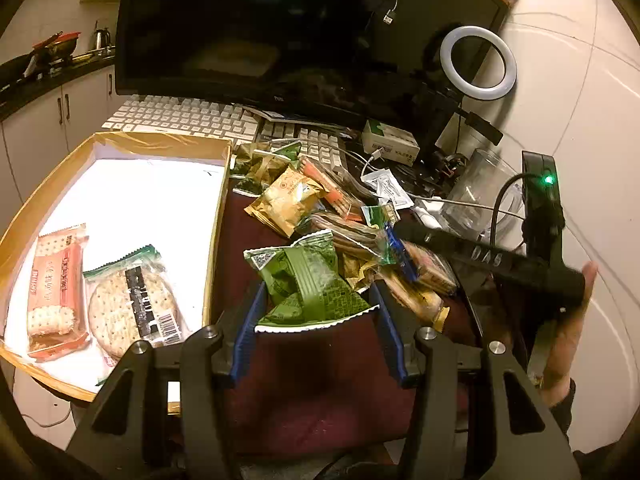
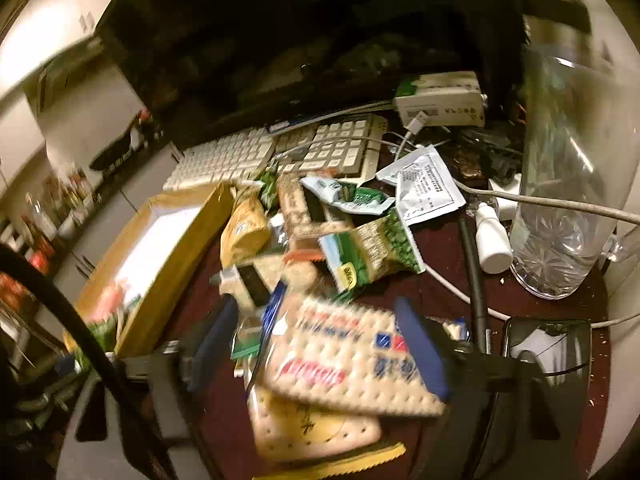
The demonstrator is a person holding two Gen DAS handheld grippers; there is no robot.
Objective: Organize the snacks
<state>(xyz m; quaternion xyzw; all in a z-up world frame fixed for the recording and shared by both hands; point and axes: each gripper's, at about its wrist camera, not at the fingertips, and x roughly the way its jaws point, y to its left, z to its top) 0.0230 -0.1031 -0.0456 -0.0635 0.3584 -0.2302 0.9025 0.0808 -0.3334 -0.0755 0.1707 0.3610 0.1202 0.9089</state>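
Left tool clamps green snack packet at lower centre, right tool wide open around cracker packet, not gripping, cardboard tray at left.

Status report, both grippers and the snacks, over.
Left gripper shut on green packet. Right gripper open around cracker pack. Two packs in box; pile remains. Nothing blocking.

Two cracker packs in cardboard box: red pack, round-cracker pack. Two keyboards: white keyboard, beige keyboard. One monitor. One ring light. One glass mug. One green snack pack.
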